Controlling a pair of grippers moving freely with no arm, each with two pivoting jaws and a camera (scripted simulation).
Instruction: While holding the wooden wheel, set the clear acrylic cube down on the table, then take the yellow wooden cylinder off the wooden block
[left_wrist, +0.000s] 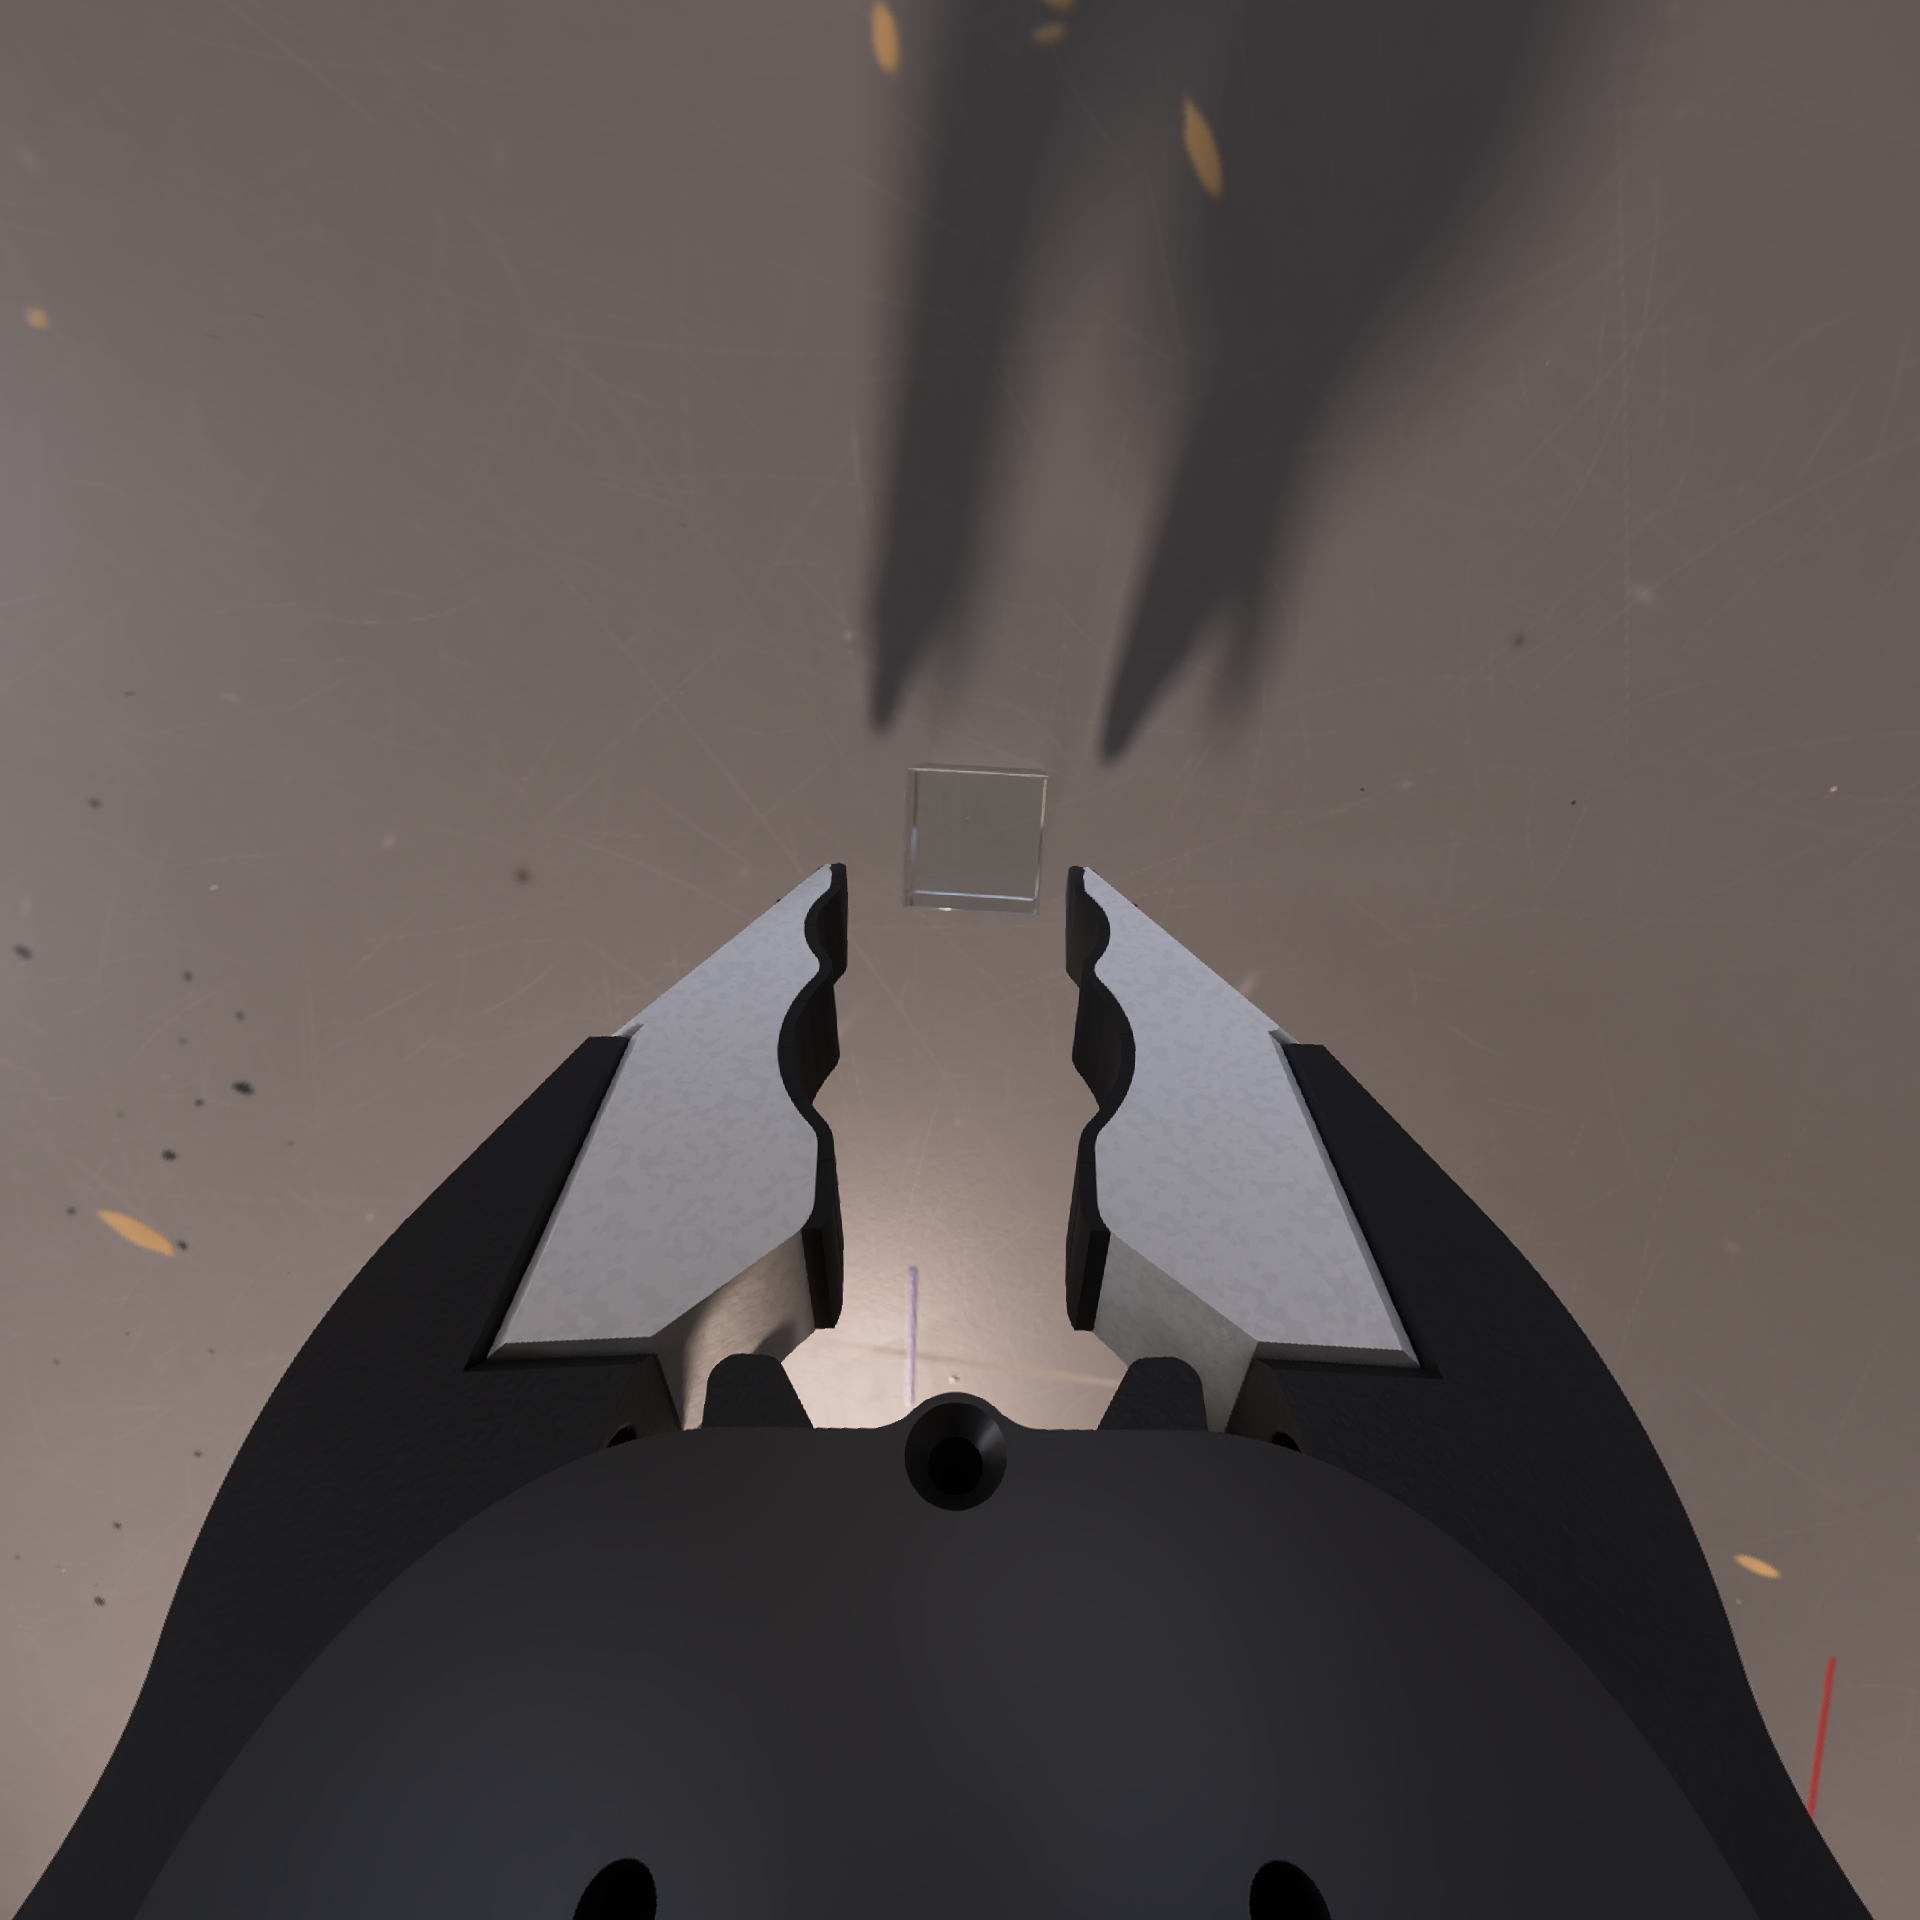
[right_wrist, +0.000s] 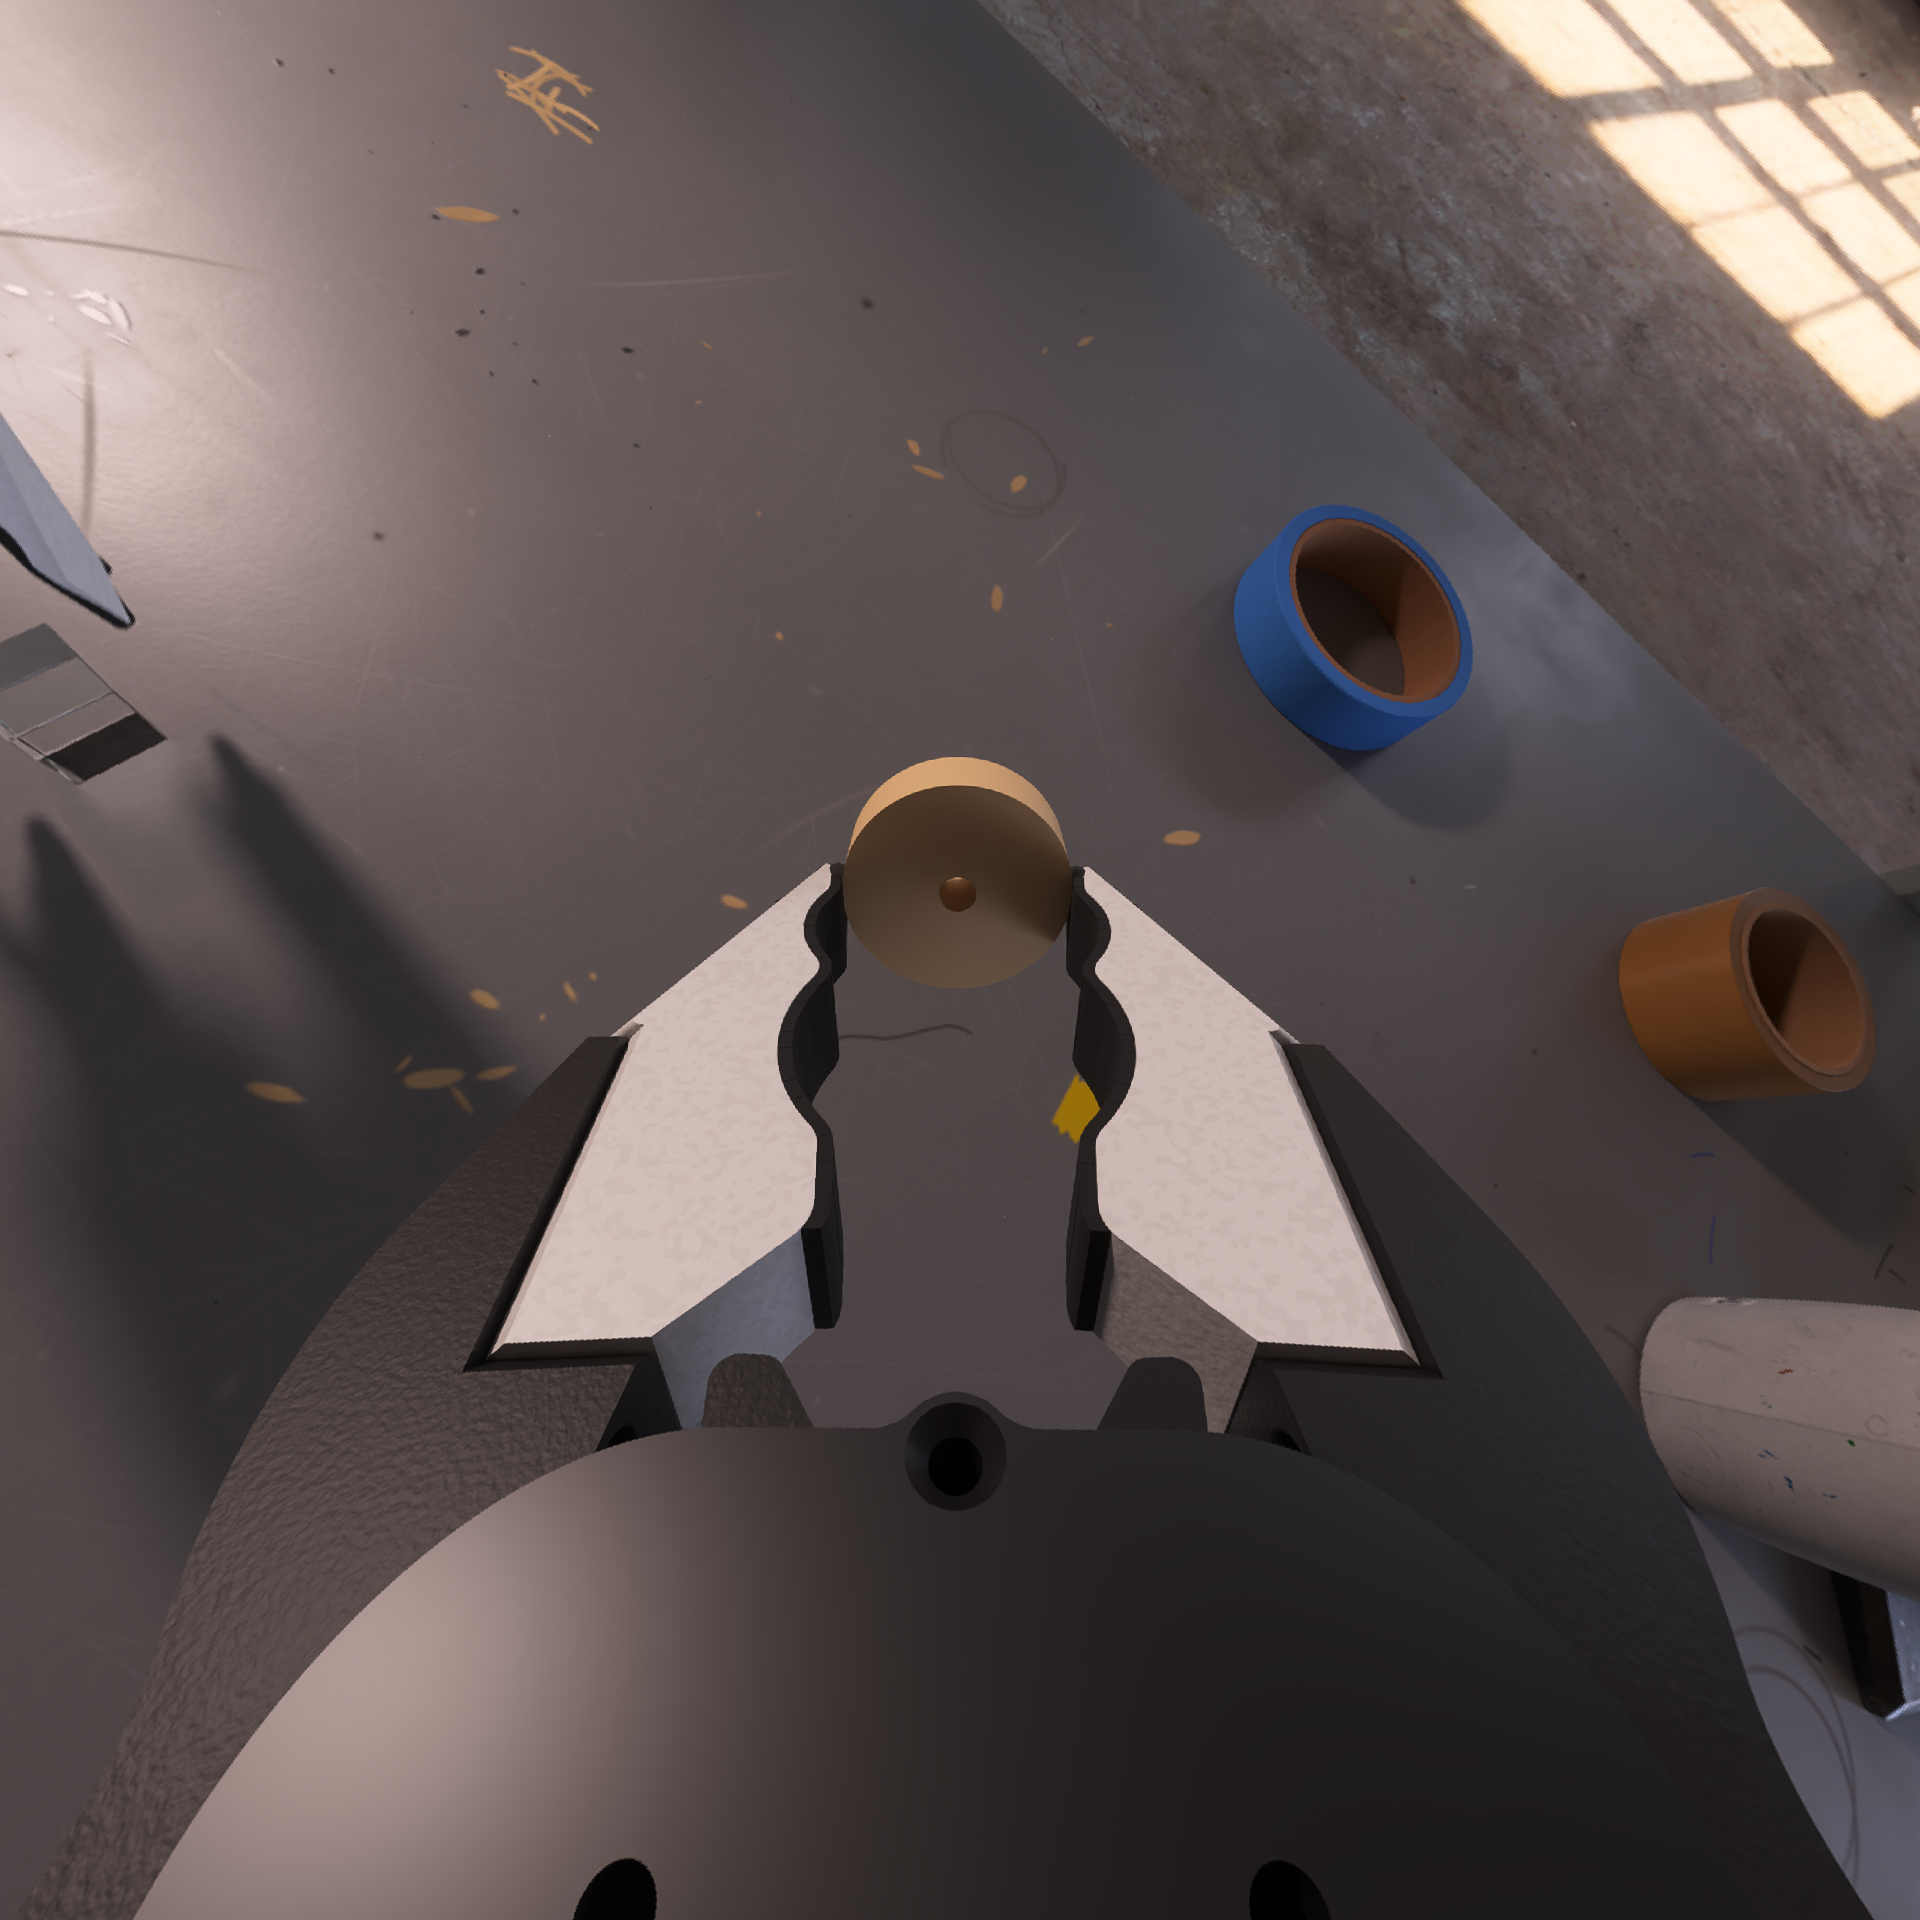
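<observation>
in the left wrist view the left tool (left_wrist: 956, 883) hangs over the grey, scuffed table (left_wrist: 416, 623) with its two fingers spread apart and nothing between them. the clear cube (left_wrist: 974, 837) sits on the table just beyond the fingertips, in line with the gap and touching neither finger. past the cube two long dark shadows of the fingers stretch away across the table. small tan flecks and dark specks dot the surface.

in the right wrist view the right tool (right_wrist: 956, 883) is clamped on the wooden wheel (right_wrist: 956, 878), a pale round disc with a small hole in its middle. the wheel is pinched at its rim between the two fingertips, its flat face turned toward the camera, and it is held up off the table (right_wrist: 623, 468).

to the right of the wheel a blue tape roll (right_wrist: 1351, 629) lies on the table, and nearer the right edge a brown tape roll (right_wrist: 1745, 995) lies well apart from it. a small yellow scrap (right_wrist: 1073, 1108) shows on the table between the fingers, partly hidden by the right one. at the lower right a pale rounded tube (right_wrist: 1787, 1434) juts into view. at the far left edge part of the other tool's finger shows above the cube (right_wrist: 73, 701), which looks grey from here. beyond the table's far edge lies a concrete floor (right_wrist: 1507, 260) with a patch of sunlight.
</observation>
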